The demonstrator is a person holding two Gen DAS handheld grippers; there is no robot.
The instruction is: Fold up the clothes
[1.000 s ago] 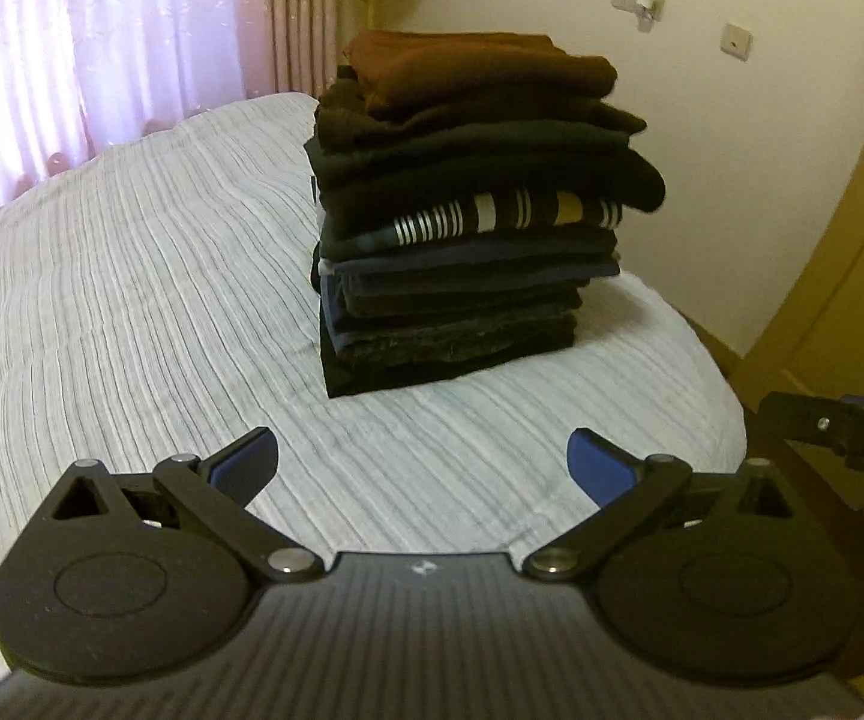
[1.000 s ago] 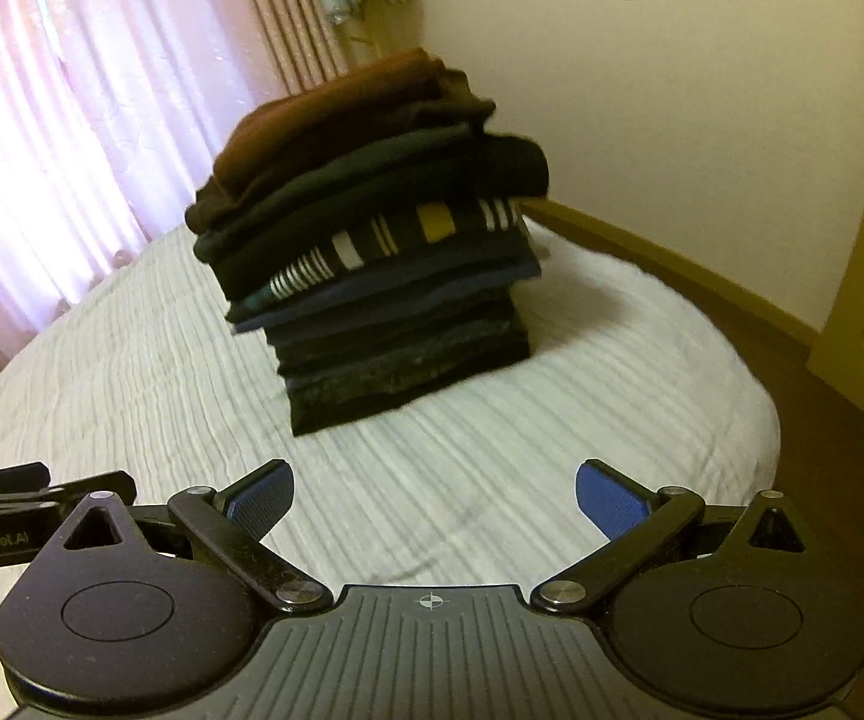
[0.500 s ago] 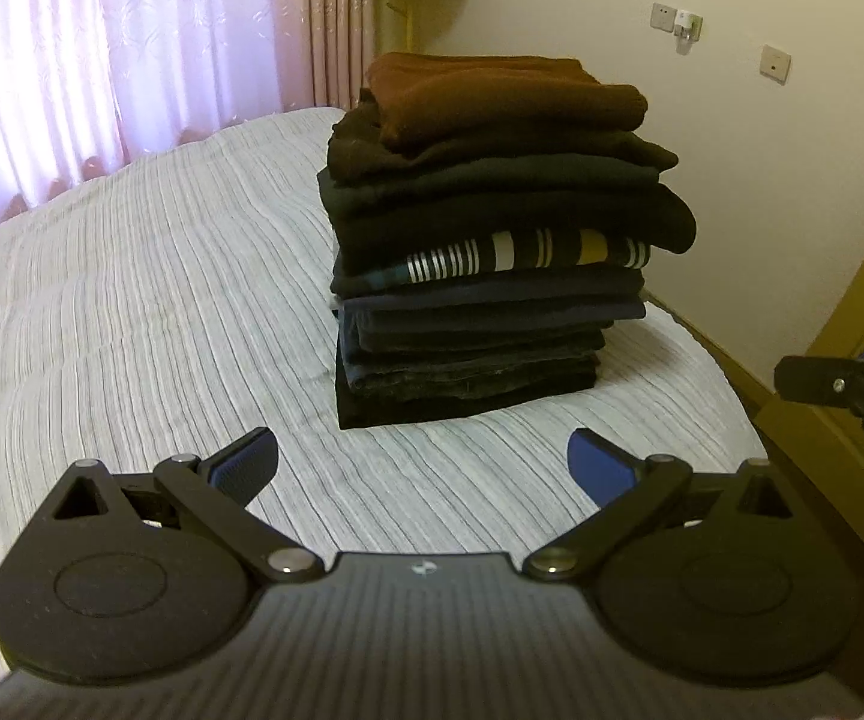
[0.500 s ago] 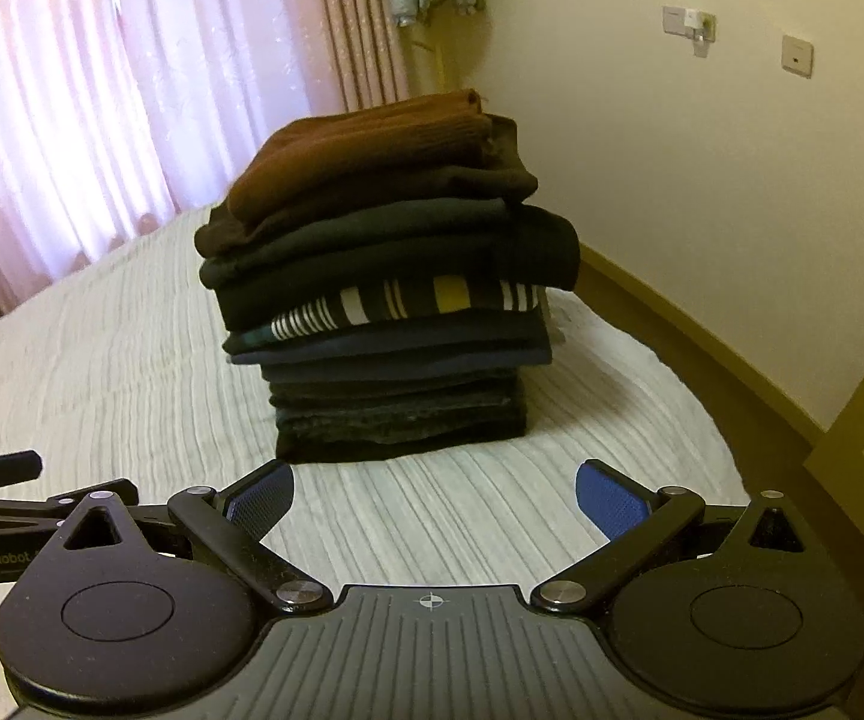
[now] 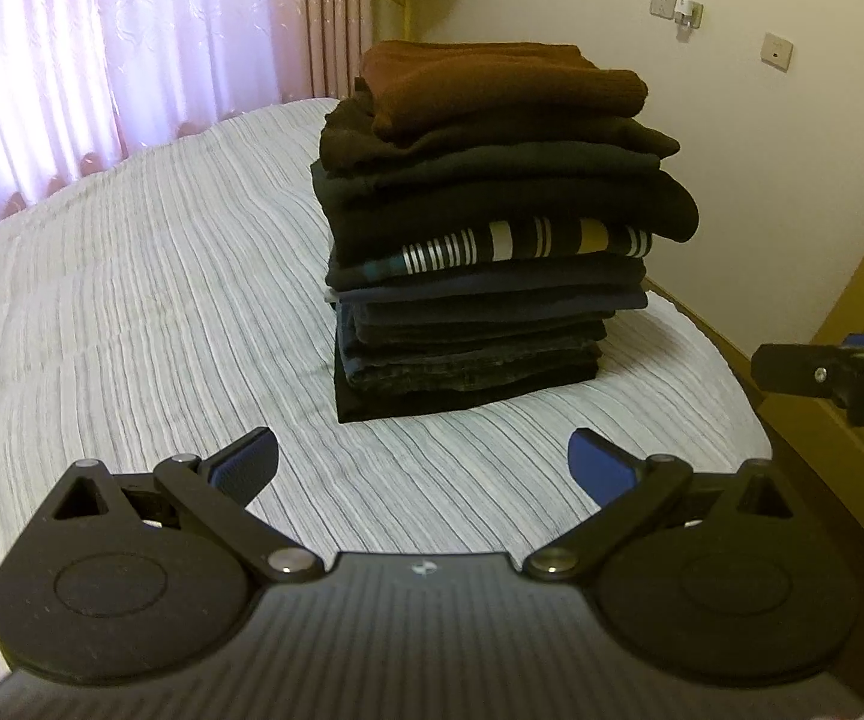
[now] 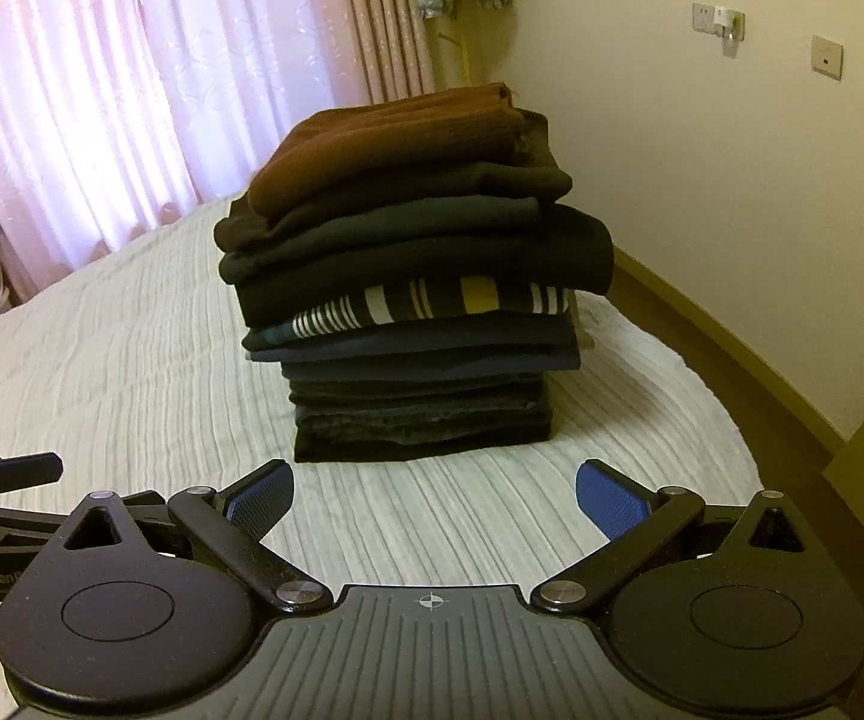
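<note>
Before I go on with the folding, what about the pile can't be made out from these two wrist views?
- Stack of folded clothes: its far side is hidden by the stack itself, both views.
- Lower dark layers: too dim to count, both views.
- Bed: near edge hidden by the left gripper and the right gripper.

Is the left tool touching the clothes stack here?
Apart. In the left wrist view, the open left tool sits short of the stack, with bare striped bedspread visible between them.
</note>
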